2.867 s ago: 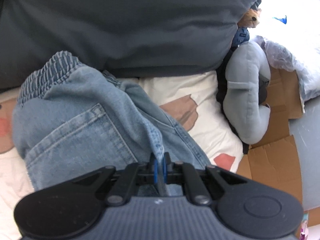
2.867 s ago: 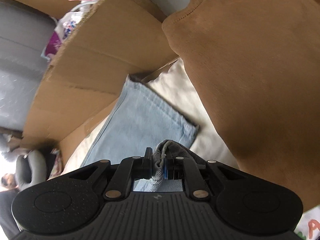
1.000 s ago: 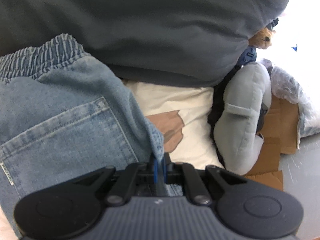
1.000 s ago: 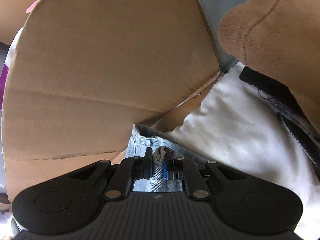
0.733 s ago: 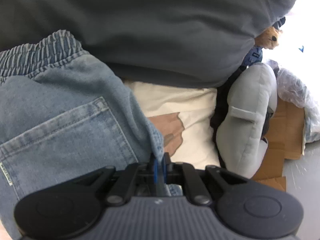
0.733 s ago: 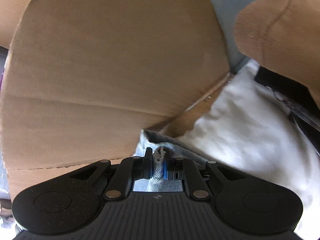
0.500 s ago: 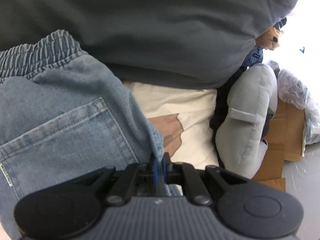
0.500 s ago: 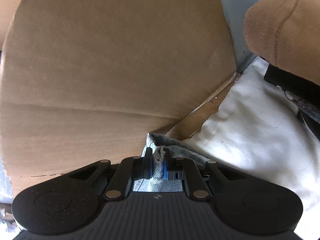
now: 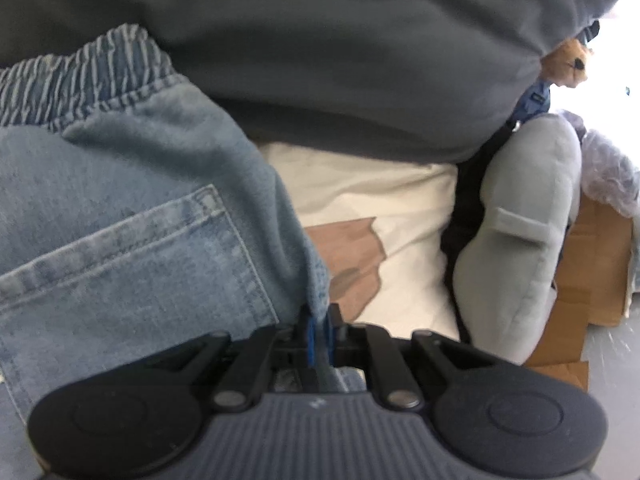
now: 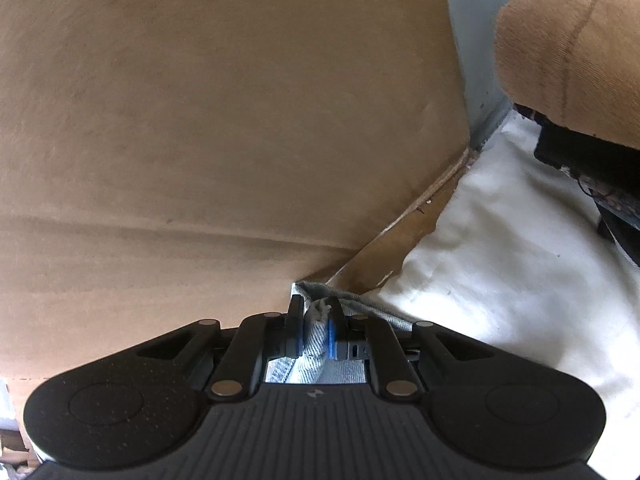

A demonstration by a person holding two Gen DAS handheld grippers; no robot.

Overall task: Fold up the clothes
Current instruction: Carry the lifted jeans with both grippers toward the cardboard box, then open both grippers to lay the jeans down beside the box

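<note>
Left gripper (image 9: 319,322) was clenched on the jeans (image 9: 132,232), which lay ahead-left of its fingers. Right gripper (image 10: 316,330) was opening around a denim edge. Recommend releasing both sides evenly, keeping the fold flat.

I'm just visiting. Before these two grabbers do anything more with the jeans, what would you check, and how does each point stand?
1. Left gripper pinching the jeans: ok, shut on the side edge.
2. Right gripper on denim: not ok, jaws opening, cloth bunched between them.
3. Room ahead of the right gripper: not ok, cardboard close in front.
4. Sheet beside the jeans bare: ok.
5. Grey garment clear of the waistband: cannot tell.
6. Jeans lying flat: cannot tell.
</note>
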